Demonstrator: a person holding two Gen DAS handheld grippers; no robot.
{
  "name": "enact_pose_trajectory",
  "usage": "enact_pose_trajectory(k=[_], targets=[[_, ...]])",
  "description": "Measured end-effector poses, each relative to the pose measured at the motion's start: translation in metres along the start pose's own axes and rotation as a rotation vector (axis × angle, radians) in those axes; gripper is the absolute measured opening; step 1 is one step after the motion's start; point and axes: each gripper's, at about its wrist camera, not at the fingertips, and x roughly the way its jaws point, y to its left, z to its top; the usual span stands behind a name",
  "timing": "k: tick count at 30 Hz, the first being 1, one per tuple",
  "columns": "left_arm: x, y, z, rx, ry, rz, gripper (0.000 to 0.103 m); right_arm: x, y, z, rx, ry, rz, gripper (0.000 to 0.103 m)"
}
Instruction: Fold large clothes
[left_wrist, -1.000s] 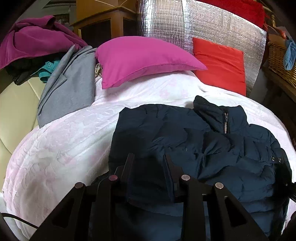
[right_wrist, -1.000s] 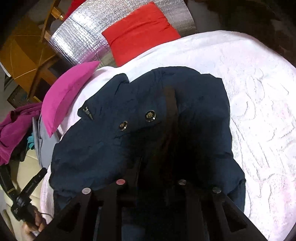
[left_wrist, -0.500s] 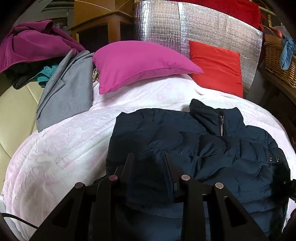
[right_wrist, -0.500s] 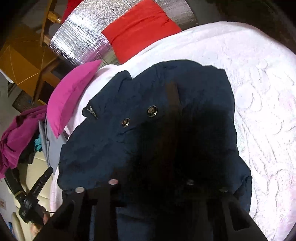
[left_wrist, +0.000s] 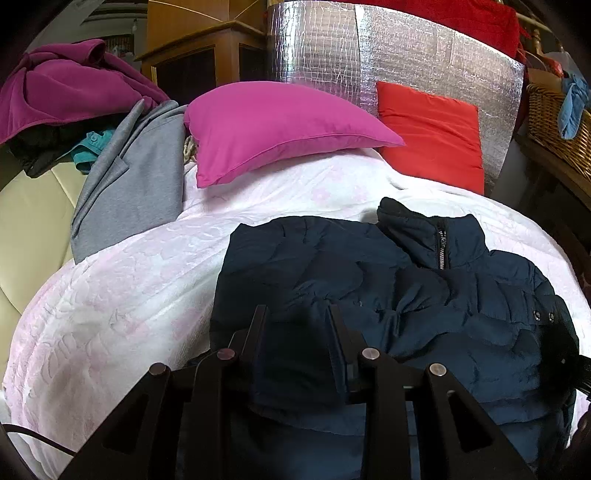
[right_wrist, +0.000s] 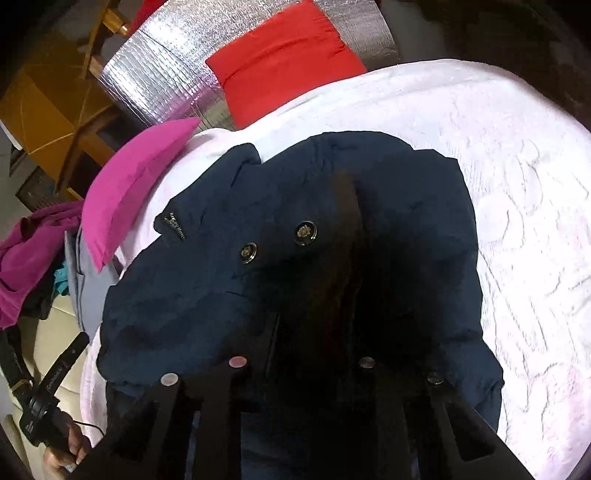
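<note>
A wicker basket (left_wrist: 554, 122) at the far right has a blue cloth (left_wrist: 572, 107) draped over its rim. The navy puffer jacket (left_wrist: 424, 295) lies on the white quilt (left_wrist: 129, 295), with bare quilt open to its left and toward the pink pillow (left_wrist: 277, 125). The left gripper (left_wrist: 297, 317) has its jaws apart around a fold of jacket; the right gripper (right_wrist: 314, 280) is over dark fabric, and I cannot tell how its jaws stand.
</note>
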Motion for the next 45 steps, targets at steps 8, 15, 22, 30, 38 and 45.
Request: enact_pose_trajectory(k=[8,15,22,30,38,45], targets=[[0.022,0.008,-0.005,-0.059,0.116,-0.022,0.048,-0.028,-0.008,0.012,0.048,-0.019,0.096,0.051],[0.037,0.005,-0.013,-0.060,0.194,-0.012,0.057,-0.013,-0.029,0.038,0.190,-0.024,0.181,0.050],[0.040,0.002,-0.013,-0.050,0.199,0.000,0.059,0.016,-0.053,0.050,0.332,-0.003,0.250,0.050],[0.042,0.000,-0.013,-0.039,0.199,0.014,0.060,0.027,-0.062,0.062,0.379,-0.030,0.285,0.037],[0.037,0.005,-0.008,-0.066,0.162,0.025,0.060,0.000,-0.041,0.057,0.217,-0.094,0.142,0.019],[0.044,0.000,-0.012,-0.027,0.198,0.046,0.061,-0.010,-0.052,0.043,0.240,-0.040,0.139,0.022]])
